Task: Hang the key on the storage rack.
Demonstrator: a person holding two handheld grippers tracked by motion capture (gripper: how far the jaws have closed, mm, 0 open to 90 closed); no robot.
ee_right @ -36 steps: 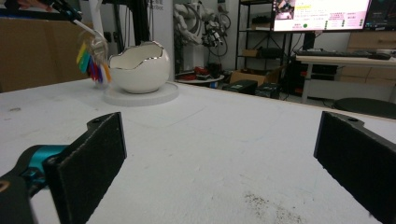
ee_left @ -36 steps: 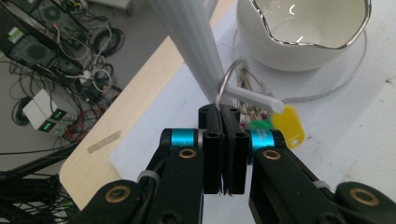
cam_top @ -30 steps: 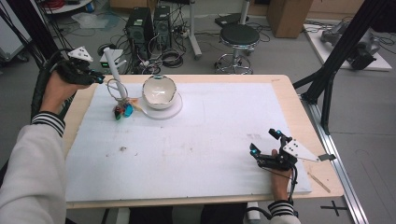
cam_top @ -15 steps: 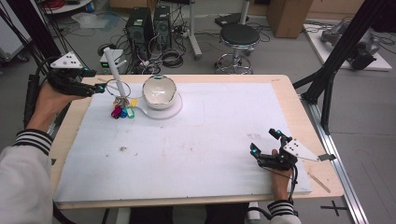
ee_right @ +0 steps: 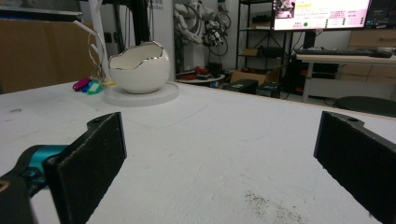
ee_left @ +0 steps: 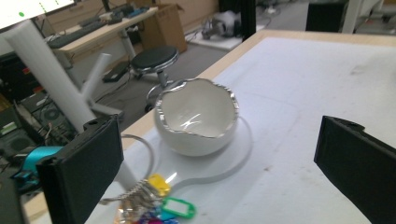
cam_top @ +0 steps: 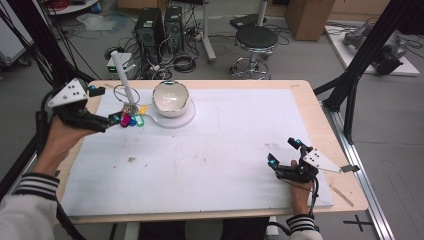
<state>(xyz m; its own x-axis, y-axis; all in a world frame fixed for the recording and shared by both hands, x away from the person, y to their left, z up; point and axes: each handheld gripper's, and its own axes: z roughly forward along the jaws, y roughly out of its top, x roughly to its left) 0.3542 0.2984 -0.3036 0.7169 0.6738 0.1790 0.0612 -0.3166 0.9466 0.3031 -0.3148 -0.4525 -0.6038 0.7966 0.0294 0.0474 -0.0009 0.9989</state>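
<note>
Left gripper [cam_top: 102, 121] just beside the keys [cam_top: 132, 119], jaws have just been opening, now wide apart w/ nothing between. Keys lie on desk [cam_top: 310, 107] at foot of white post [cam_top: 123, 75], near bowl [cam_top: 170, 98]. Looks like release step; next: back off clear. Right gripper [cam_top: 285, 161] rests, jaws apart, empty.

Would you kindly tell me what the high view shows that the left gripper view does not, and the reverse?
High view adds: the person's left hand carrying the left claw, the right claw low over the white table cover, and black computer towers on the floor.
Left gripper view adds: the left claw's jaws close up, wide apart after just opening, gripping nothing, and a desk with keyboards.
Both: the white eggshell-shaped bowl with silver rim, the bunch of coloured key tags, the round black stool.
</note>
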